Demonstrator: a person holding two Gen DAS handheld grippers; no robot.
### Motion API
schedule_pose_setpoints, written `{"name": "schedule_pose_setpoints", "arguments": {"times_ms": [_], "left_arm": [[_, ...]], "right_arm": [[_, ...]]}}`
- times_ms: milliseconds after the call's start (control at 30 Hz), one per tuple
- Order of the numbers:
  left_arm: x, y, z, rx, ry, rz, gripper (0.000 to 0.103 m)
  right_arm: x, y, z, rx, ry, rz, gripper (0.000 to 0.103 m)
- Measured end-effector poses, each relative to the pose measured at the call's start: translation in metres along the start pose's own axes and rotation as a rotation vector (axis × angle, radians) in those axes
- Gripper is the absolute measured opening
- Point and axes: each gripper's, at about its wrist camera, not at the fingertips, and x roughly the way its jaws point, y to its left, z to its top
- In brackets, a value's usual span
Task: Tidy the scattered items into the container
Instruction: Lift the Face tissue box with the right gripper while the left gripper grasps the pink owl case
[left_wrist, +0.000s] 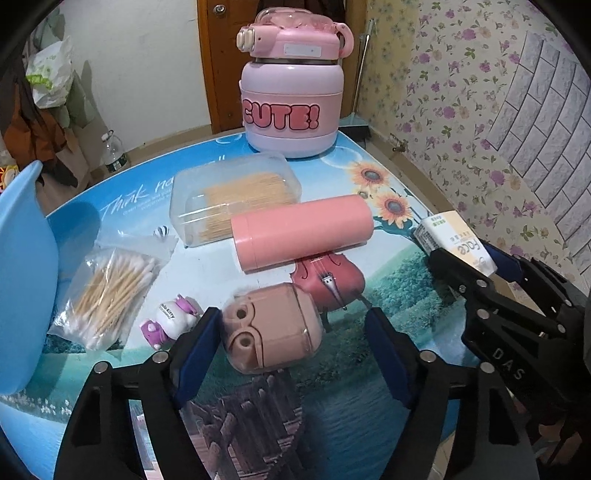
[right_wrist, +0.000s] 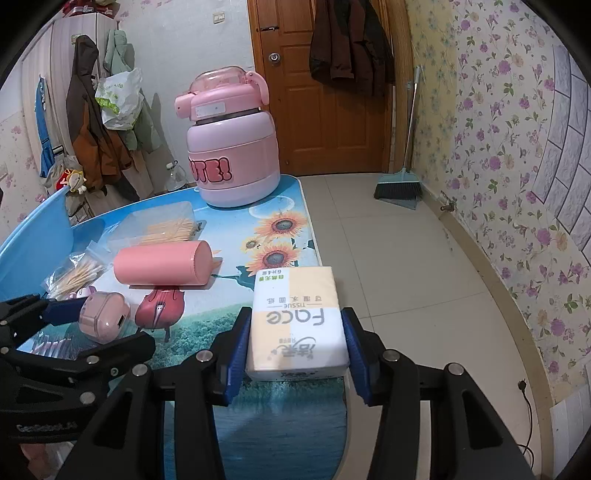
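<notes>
A small beige-pink case (left_wrist: 271, 328) lies on the table between the fingers of my left gripper (left_wrist: 291, 317). The left pad sits against it and the right pad stands clear, so the gripper is open. In the right wrist view that case (right_wrist: 105, 314) is at the left. My right gripper (right_wrist: 295, 317) is shut on a tissue pack (right_wrist: 295, 325) at the table's right edge. A blue basin (left_wrist: 22, 277) stands at the far left. Around it lie a pink cylinder (left_wrist: 303, 232), a cotton swab bag (left_wrist: 110, 295), a toothpick box (left_wrist: 236, 195), a cat figurine (left_wrist: 173, 321) and a red violin (left_wrist: 328, 277).
A big pink jug (left_wrist: 291, 92) marked CUTE stands at the back of the picture-printed table (left_wrist: 332, 424). The table's right edge (right_wrist: 314, 236) drops to a tiled floor. A broom (right_wrist: 399, 188) leans by the wooden door (right_wrist: 332, 122).
</notes>
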Motion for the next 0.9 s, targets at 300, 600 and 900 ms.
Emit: {"name": "schedule_pose_setpoints", "arguments": {"times_ms": [300, 600, 900], "left_arm": [[-0.006, 0.002, 0.001, 0.002, -0.032, 0.015, 0.051], [-0.006, 0.003, -0.002, 0.003, -0.051, 0.004, 0.047], [-0.013, 0.003, -0.006, 0.004, -0.056, -0.016, 0.047]], "right_arm": [[0.001, -0.001, 0.002, 0.002, -0.001, -0.001, 0.048], [0.000, -0.001, 0.001, 0.012, 0.000, 0.002, 0.048], [-0.012, 0.001, 0.002, 0.004, -0.021, -0.011, 0.048]]}}
